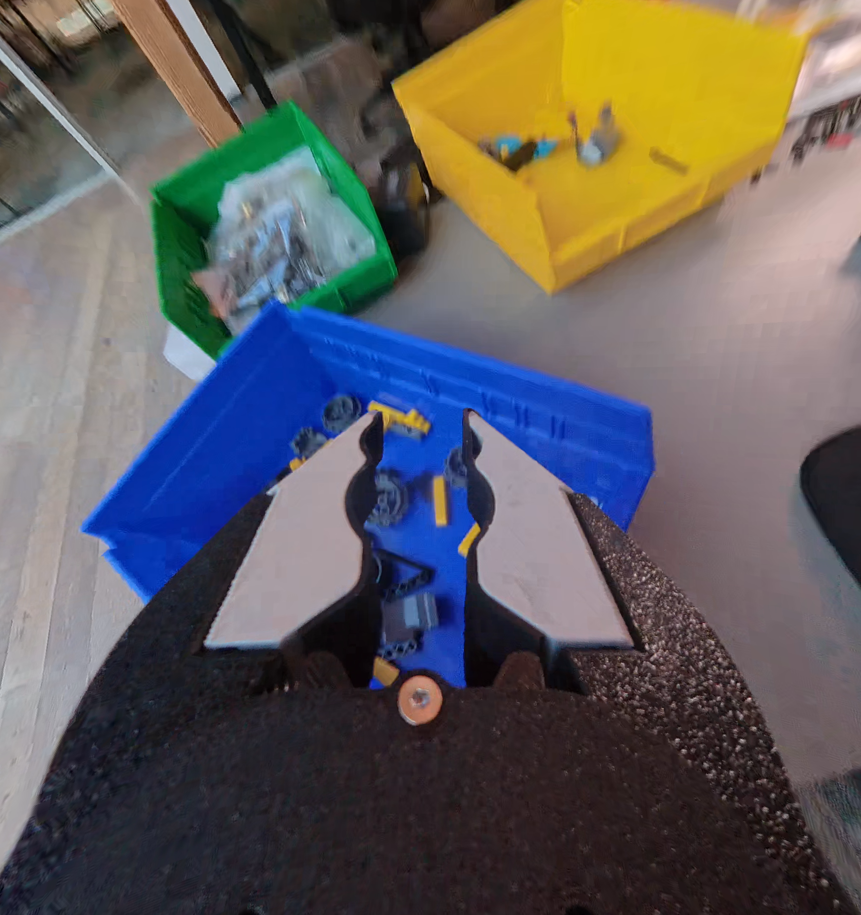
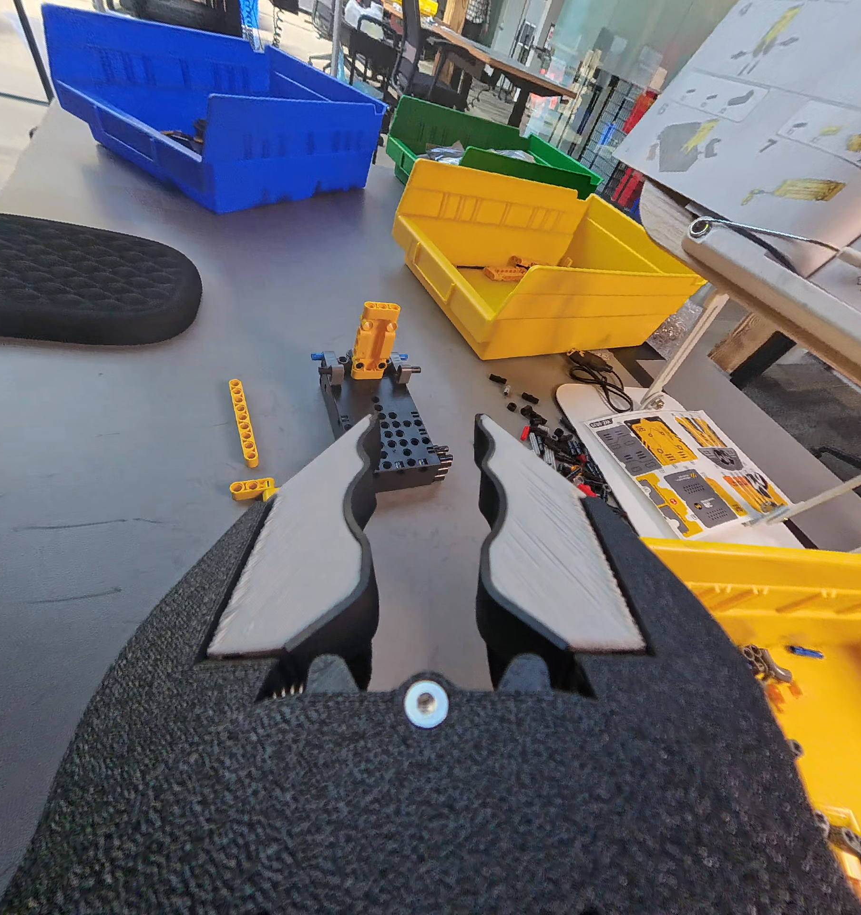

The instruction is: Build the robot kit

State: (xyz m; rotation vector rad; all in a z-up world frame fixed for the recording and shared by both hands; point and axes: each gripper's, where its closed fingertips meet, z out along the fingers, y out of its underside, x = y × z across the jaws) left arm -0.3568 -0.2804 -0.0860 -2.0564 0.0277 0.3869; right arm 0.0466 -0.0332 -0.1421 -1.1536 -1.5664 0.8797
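The left gripper has its jaws parted with nothing between them, poised above the blue bin. Seen through the gap of the jaws, on the bin's floor, lie dark grey gear wheels, short yellow beams and a grey block, all somewhat blurred. Beyond the jaw tips and to their left stands a green bin holding clear plastic bags of parts; beyond and to the right stands a yellow bin with a few small pieces on its floor. All three bins rest on the grey table.

The right gripper likewise has its jaws apart and empty, held above the table. Just past the tips, slightly left of the gap, lies a black perforated brick assembly with an orange-yellow block standing upright at its far end. Left of the jaws lie a long yellow beam and a short yellow beam, apart from each other. Right of the jaws is a scatter of small black pins and, beyond that, a printed sheet. A second yellow bin sits close at the right. A black padded mat lies far left.
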